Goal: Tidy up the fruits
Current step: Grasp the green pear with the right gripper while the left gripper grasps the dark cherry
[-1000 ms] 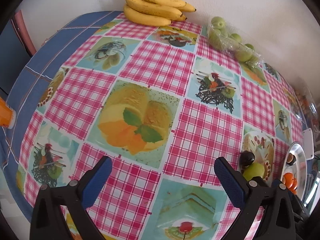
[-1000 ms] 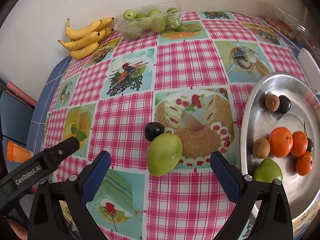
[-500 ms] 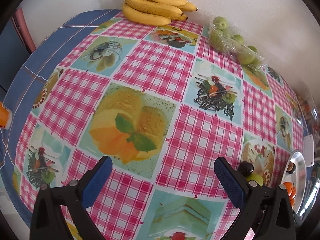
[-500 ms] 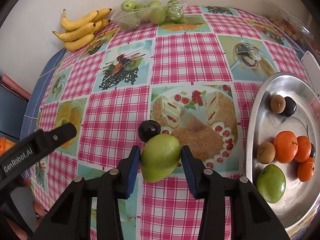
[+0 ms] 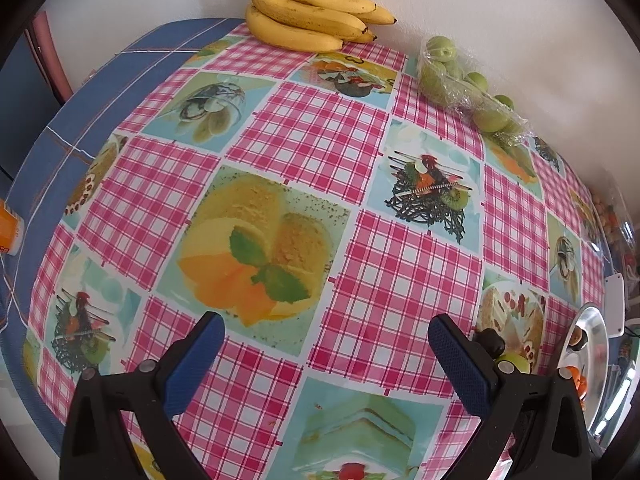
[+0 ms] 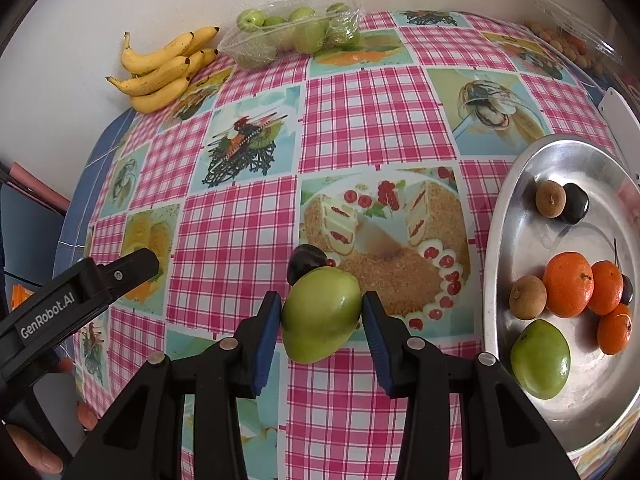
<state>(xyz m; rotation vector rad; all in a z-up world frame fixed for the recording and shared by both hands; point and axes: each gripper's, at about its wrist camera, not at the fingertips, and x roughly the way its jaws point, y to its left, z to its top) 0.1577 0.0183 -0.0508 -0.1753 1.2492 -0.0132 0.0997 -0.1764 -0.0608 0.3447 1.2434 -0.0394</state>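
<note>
My right gripper (image 6: 320,312) is shut on a green mango (image 6: 320,314), both blue pads pressed on its sides. A dark plum (image 6: 306,261) sits on the cloth just behind it, touching it. The steel tray (image 6: 508,216) at the right holds a second green mango (image 6: 540,364), three oranges (image 6: 568,284), brown fruits (image 6: 528,297) and dark plums (image 6: 575,209). My left gripper (image 5: 326,344) is open and empty over the checked cloth; it shows at the left of the right wrist view (image 6: 80,292). In the left wrist view the plum (image 5: 490,342) and mango (image 5: 516,360) peek past the right finger.
A banana bunch (image 6: 164,70) and a clear tub of green fruits (image 6: 296,34) lie at the back by the wall. A clear box of small fruits (image 6: 568,40) stands at the back right. A white object (image 6: 620,120) lies behind the tray. An orange item (image 5: 8,228) sits at the left table edge.
My right gripper moved up to the green mango and closed on it. The left gripper stayed open and drifted slightly.
</note>
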